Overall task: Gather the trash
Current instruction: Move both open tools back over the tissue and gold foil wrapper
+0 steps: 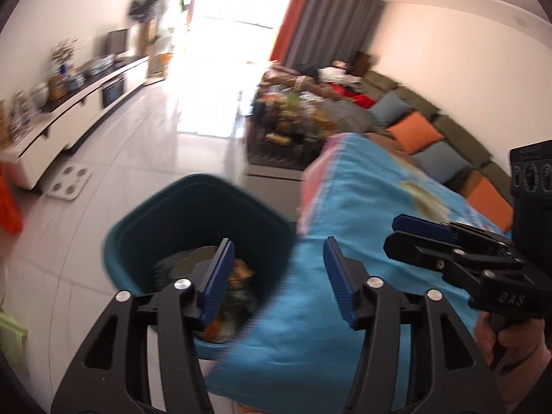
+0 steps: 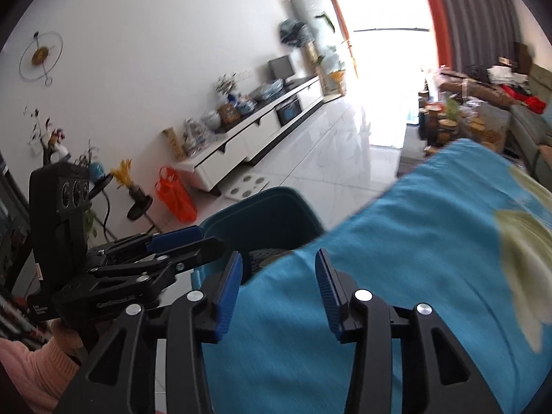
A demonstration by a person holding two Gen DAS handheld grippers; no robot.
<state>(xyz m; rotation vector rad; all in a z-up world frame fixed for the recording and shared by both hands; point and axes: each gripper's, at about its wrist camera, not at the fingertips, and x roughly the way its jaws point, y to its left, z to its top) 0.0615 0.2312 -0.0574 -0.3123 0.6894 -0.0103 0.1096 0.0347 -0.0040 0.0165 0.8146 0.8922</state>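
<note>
A teal trash bin (image 1: pixel 196 220) stands on the floor against the edge of a table draped in a blue cloth (image 1: pixel 365 207). Wrappers and other trash (image 1: pixel 238 276) lie at its bottom. My left gripper (image 1: pixel 277 265) hovers over the bin's right rim and the cloth edge, open with nothing between its blue pads. In that view my right gripper (image 1: pixel 393 233) reaches in from the right above the cloth. In the right wrist view the right gripper (image 2: pixel 277 270) is open and empty over the cloth (image 2: pixel 431 241), beside the bin (image 2: pixel 262 214). The left gripper (image 2: pixel 207 238) sits to its left.
A white scale (image 1: pixel 70 183) and an orange bag (image 2: pixel 174 193) sit on the tiled floor near the long white TV cabinet (image 1: pixel 79 114). A cluttered coffee table (image 1: pixel 289 131) and a sofa with orange and blue cushions (image 1: pixel 414 134) lie beyond the blue table.
</note>
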